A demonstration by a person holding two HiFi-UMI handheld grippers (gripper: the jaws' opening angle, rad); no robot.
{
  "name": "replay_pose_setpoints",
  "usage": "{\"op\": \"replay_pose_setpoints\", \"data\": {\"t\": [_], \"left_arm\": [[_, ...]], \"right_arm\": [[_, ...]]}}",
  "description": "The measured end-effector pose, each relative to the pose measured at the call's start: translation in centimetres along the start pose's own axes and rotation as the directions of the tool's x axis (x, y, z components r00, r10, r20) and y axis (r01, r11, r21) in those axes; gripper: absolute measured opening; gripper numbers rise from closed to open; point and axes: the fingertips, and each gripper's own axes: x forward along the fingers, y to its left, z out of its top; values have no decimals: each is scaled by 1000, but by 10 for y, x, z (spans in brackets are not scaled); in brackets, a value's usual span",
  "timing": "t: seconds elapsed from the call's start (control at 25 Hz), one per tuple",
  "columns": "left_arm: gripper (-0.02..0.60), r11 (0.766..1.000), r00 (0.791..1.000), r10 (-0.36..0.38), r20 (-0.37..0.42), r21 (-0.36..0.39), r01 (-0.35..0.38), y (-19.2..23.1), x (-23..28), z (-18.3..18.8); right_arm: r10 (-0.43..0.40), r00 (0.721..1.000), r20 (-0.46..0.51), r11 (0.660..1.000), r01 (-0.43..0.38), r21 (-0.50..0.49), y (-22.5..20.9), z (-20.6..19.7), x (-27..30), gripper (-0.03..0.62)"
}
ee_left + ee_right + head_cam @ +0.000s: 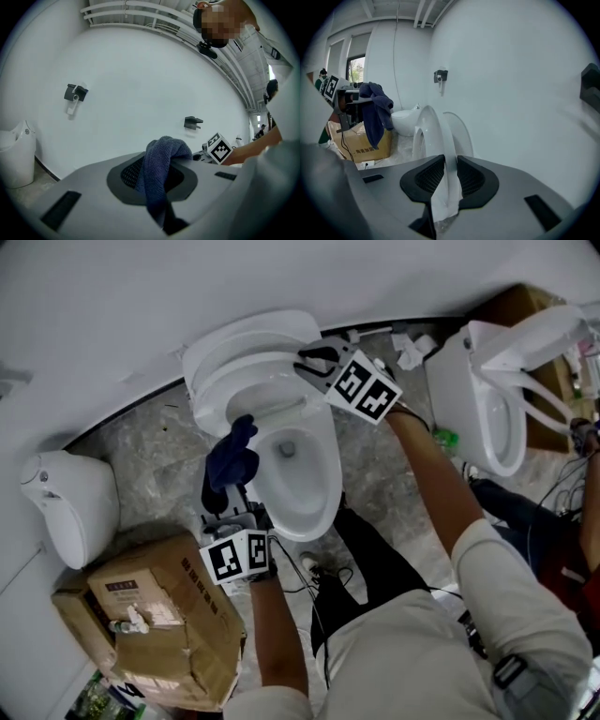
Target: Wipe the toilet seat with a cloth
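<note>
Cardboard box [159, 629], creased and taped, sits nearest on the left of the marbled floor [150, 432], beside the person's legs. Just beyond it, the left gripper [228, 505] is clenched on a dark blue cloth [232, 460]. The cloth bunches above the jaws and droops over them, hanging in the air at the left rim of the toilet bowl [305, 488]; I cannot tell whether it touches the rim. The bowl stands open in the middle. At its far end the right gripper [314, 367] is clamped on the edge of the raised toilet seat [433, 136], its pads pressing the white ring from both sides. The seat stands nearly upright, a little apart from the lid [461, 136] behind it. Two more toilets stand by, one at the left [70, 507] and one at the right [483, 409]. Farthest off is the plain white wall [281, 277].
</note>
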Motion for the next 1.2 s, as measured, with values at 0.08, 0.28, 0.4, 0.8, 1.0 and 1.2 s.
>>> {"op": "replay_pose_setpoints", "data": {"t": [0.08, 0.28, 0.4, 0.8, 1.0, 1.2], "left_arm": [[35, 1000, 1000, 1, -3, 3, -1, 2, -13, -3], [35, 1000, 1000, 5, 13, 13, -5, 9, -42, -3], [35, 1000, 1000, 5, 17, 14, -5, 13, -64, -3], [35, 999, 999, -32, 15, 36, 31, 10, -138, -7], [35, 998, 999, -52, 8, 37, 52, 6, -171, -17], [35, 996, 997, -82, -8, 44, 82, -1, -197, -28]], "right_arm": [[-11, 1000, 13, 1000, 11, 29, 11, -5, -6, 104], [-25, 999, 26, 999, 24, 34, 34, -7, -25, 104], [-27, 999, 20, 999, 26, 32, 56, -10, -37, 106], [-57, 998, -42, 998, 57, 18, 134, -44, -74, 133], [-54, 995, -79, 999, 54, 3, 179, -72, -90, 152], [-54, 991, -121, 993, 40, -115, 222, -99, -101, 167]]}}
